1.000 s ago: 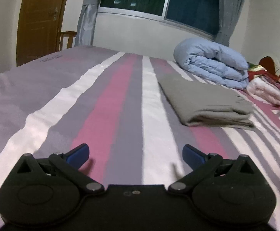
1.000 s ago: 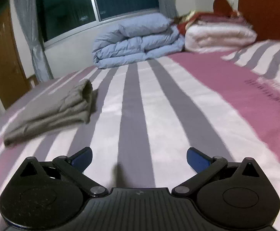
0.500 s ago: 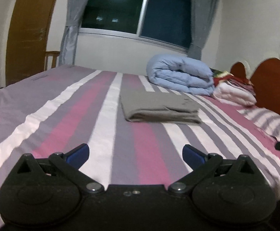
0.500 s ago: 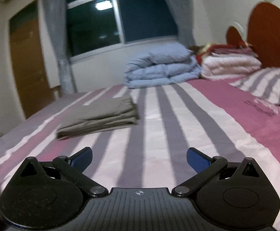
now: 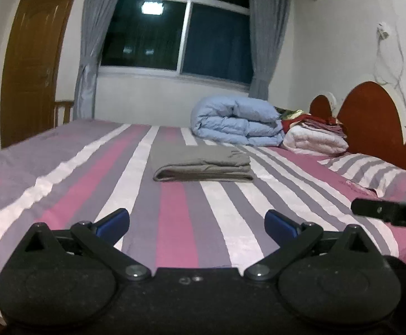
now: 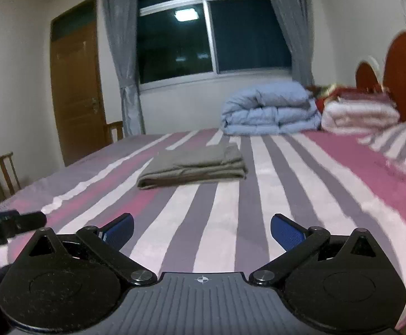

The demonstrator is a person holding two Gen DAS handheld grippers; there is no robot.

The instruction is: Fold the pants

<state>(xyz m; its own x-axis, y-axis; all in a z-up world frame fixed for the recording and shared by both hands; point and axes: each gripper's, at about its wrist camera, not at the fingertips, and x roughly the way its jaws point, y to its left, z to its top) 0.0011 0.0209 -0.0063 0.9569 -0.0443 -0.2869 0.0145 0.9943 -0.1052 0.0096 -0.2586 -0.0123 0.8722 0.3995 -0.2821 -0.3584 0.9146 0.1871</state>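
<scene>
On the middle of the striped bed lie the grey fabric pants (image 5: 201, 164), folded into a flat rectangular stack across the pink, white and grey stripes of the bedspread (image 5: 175, 223). Both tools are well apart from them, near the bed's front edge. The left gripper (image 5: 197, 222) has its blue-tipped fingers spread wide with nothing between them; the right gripper (image 6: 202, 227) likewise stands wide apart and holds nothing. Beyond the pants rests a rolled light-blue quilt (image 5: 237, 121), with a folded white and pink blanket (image 5: 316, 139) just beside it, against the reddish-brown wooden headboard (image 5: 376, 122).
</scene>
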